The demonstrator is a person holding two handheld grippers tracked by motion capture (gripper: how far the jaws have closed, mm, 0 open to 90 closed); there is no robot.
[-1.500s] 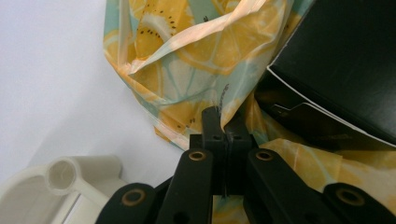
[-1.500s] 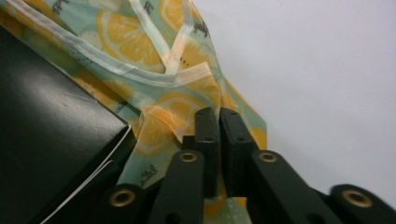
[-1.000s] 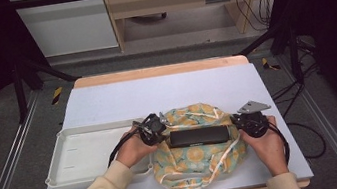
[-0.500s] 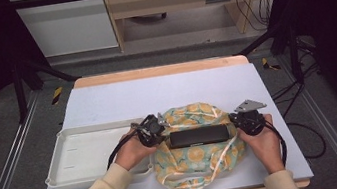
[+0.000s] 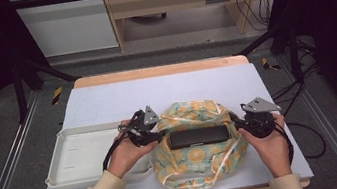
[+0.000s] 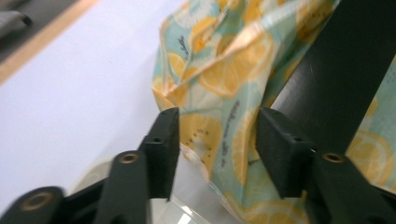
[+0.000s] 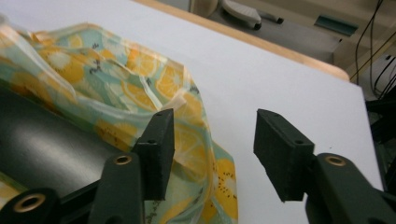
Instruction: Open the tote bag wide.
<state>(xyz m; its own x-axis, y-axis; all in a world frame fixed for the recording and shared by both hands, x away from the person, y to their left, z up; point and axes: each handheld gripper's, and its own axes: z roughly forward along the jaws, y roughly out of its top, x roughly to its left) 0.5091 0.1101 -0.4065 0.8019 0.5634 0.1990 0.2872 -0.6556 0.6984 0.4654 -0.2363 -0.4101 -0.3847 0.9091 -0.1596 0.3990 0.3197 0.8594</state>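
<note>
Table far half bare; grippers flank bag edges.

Wide bare worktop opens behind the lemon-print bag, free passage there. The white tray blocks the left side, touching the bag's edge. Right of the bag, a bare strip.

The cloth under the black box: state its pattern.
Cloth: orange citrus slices on pale teal, clearest in left gripper view.

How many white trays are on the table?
1: the white tray lies at the table's left side, beside the lemon-print bag. None seems hidden.
</note>
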